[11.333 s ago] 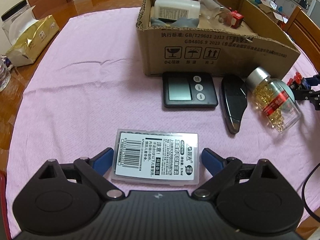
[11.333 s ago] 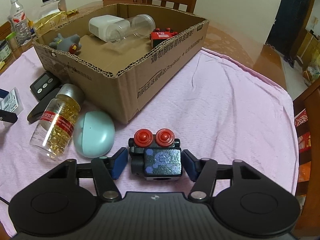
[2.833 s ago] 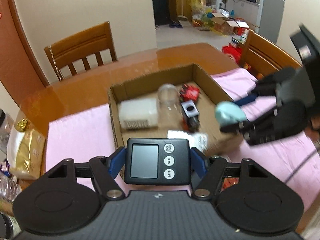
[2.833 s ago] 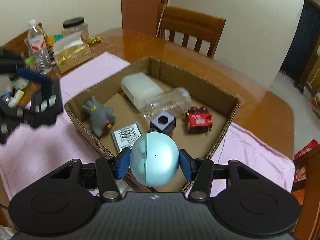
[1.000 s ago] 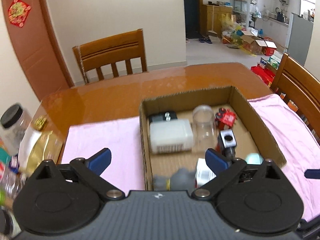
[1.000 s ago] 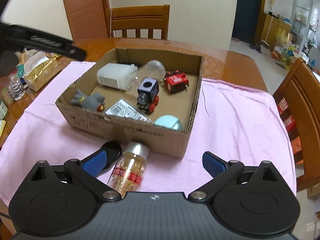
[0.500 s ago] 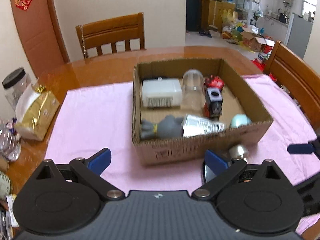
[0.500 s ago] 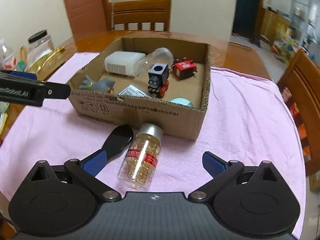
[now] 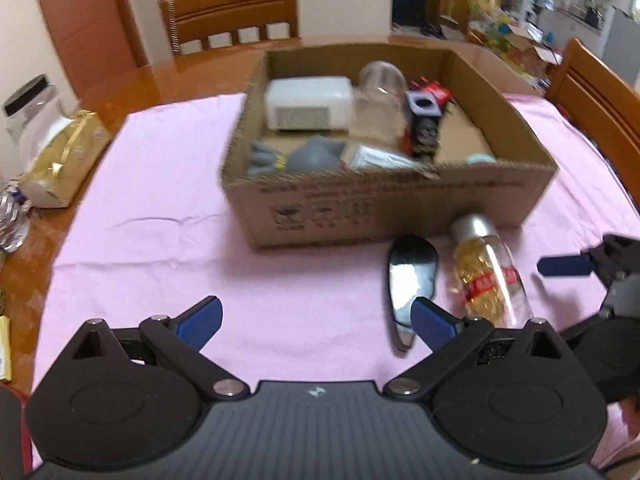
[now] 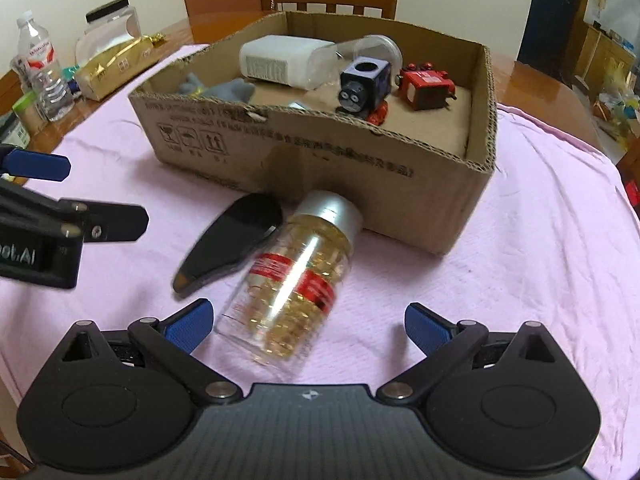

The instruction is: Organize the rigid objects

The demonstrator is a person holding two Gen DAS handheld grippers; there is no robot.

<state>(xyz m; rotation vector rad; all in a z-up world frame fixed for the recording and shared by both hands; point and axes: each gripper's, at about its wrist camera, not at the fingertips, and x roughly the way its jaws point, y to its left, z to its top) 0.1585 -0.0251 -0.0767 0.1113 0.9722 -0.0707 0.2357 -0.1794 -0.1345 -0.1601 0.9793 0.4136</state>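
We hold both grippers low over the pink cloth, on the near side of the cardboard box. Left gripper spread wide, nothing between its blue pads. Right gripper also spread wide and empty; its pads flank the bottom end of the pill bottle without touching it.

The pill bottle lies on its side on the cloth, silver cap toward the box wall and just beside it, full of yellow capsules, red label band around the middle. In the left view the same bottle sits to the right of the black flat object, a glossy teardrop-shaped piece lying flat on the cloth; what it is we cannot tell. The two lie just beside each other, maybe touching near the cap.

Inside the box: white rectangular device at the back, clear plastic jar on its side next to it, blue toy train, red toy engine, grey plush toy near the front wall, a barcode-labelled pack, and a pale teal rounded object at the front right corner, mostly hidden.

Off the cloth on the wooden table: gold tissue pack and water bottle.
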